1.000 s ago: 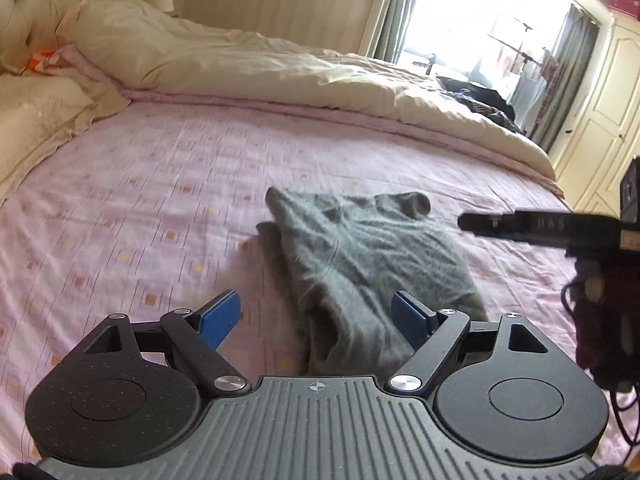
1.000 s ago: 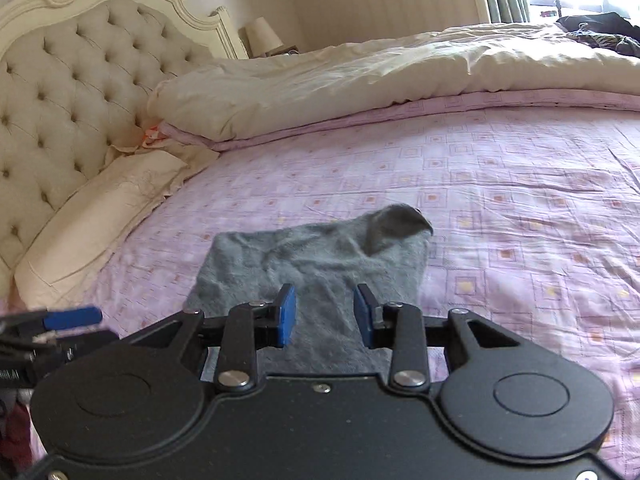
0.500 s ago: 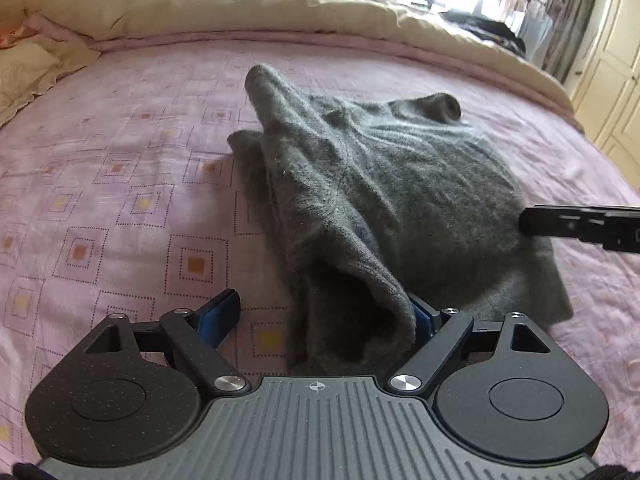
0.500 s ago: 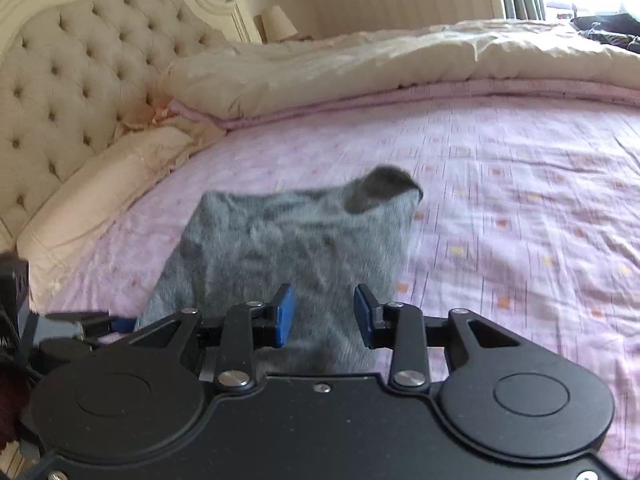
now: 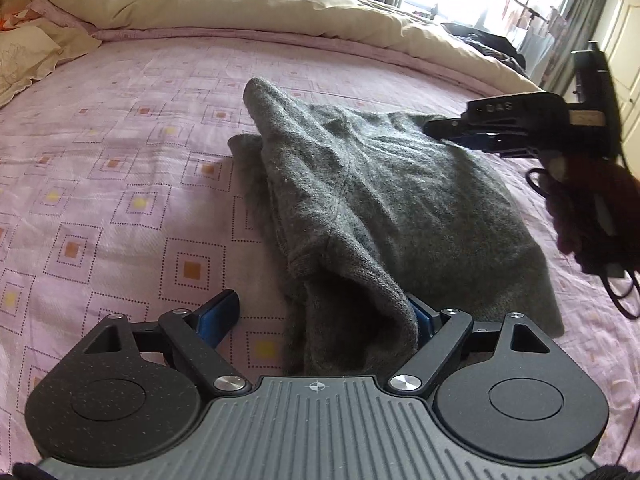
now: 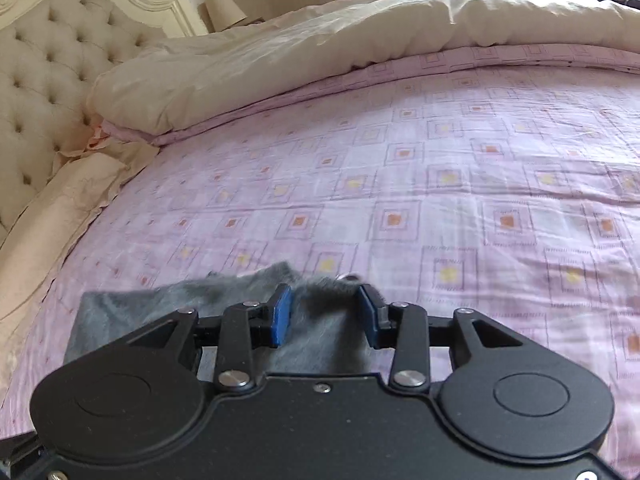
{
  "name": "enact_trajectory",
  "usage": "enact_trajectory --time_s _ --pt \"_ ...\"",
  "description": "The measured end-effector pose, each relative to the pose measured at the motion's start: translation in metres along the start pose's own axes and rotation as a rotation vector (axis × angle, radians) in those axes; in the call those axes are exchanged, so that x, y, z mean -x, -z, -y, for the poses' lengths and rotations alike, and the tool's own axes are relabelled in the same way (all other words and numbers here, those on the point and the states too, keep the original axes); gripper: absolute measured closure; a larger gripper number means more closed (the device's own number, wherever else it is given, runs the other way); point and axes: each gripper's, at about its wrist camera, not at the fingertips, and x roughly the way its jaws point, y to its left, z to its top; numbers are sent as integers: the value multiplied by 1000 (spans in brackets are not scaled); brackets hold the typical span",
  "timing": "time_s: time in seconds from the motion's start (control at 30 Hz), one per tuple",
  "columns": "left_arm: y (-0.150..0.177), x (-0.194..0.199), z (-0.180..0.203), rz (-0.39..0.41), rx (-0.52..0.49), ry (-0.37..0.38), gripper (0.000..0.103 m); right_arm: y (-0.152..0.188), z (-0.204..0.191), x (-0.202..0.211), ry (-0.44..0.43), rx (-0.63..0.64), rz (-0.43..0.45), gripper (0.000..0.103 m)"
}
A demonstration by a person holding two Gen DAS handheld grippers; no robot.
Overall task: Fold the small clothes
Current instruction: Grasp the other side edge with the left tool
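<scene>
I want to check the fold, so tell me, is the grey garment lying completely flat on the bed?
No, the grey garment is bunched up, with a raised fold standing between the pads of the left gripper.

Pink patterned bedsheet, cream duvet, tufted headboard, possibly a lamp

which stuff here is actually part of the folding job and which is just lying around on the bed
Part of the job:
- grey knit garment, lying on the pink patterned bedsheet
- left gripper, open, at the garment's near end
- right gripper, jaws opening, garment's far corner between them

Just lying about:
- cream duvet
- pillow
- dark clothes by the window
</scene>
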Motion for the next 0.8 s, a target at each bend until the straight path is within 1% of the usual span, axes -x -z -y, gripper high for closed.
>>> enact_trajectory --time_s 0.07,0.17,0.2,0.27,0.37,0.4,0.43,0.47,0.53,0.57,0.6,0.63,0.67,0.7,0.73,0.8 --pt "0 -1 0 1 7 5 18 -9 7 6 15 -26 51 54" --pt "-1 -2 0 2 6 8 17 -10 12 31 -18 -45 102 53" --pt "-1 -2 0 3 7 10 16 -5 13 42 -40 -41 110 47" --pt "-1 -3 -1 8 22 14 15 5 13 57 -70 -17 109 40" --pt "-1 -2 -1 9 43 18 14 18 9 65 -80 42 70 42" --pt "-2 -2 0 7 44 18 14 20 7 63 -78 59 51 48" --pt "-2 -2 -1 5 48 22 14 22 5 61 -70 70 35 52" --pt "-2 -1 -1 4 57 28 14 24 5 58 -76 64 24 53" --pt "-2 -1 -4 3 72 39 14 27 11 49 -134 -15 5 53" --pt "-2 -1 -5 2 77 44 14 28 15 43 -153 -62 -3 49" --pt "-3 -2 -6 2 80 50 14 30 17 37 -151 -98 -11 39" --pt "-3 -3 -7 3 82 57 12 31 17 32 -134 -111 -11 34" --pt "-3 -4 -8 4 81 67 11 32 17 27 -115 -112 -7 31" --pt "-4 -4 -9 4 81 77 9 33 18 23 -112 -116 -9 31" --pt "-4 -5 -9 8 81 81 8 35 20 19 -124 -132 -16 31" --pt "-5 -7 -10 16 87 93 7 40 25 19 -158 -169 0 31"
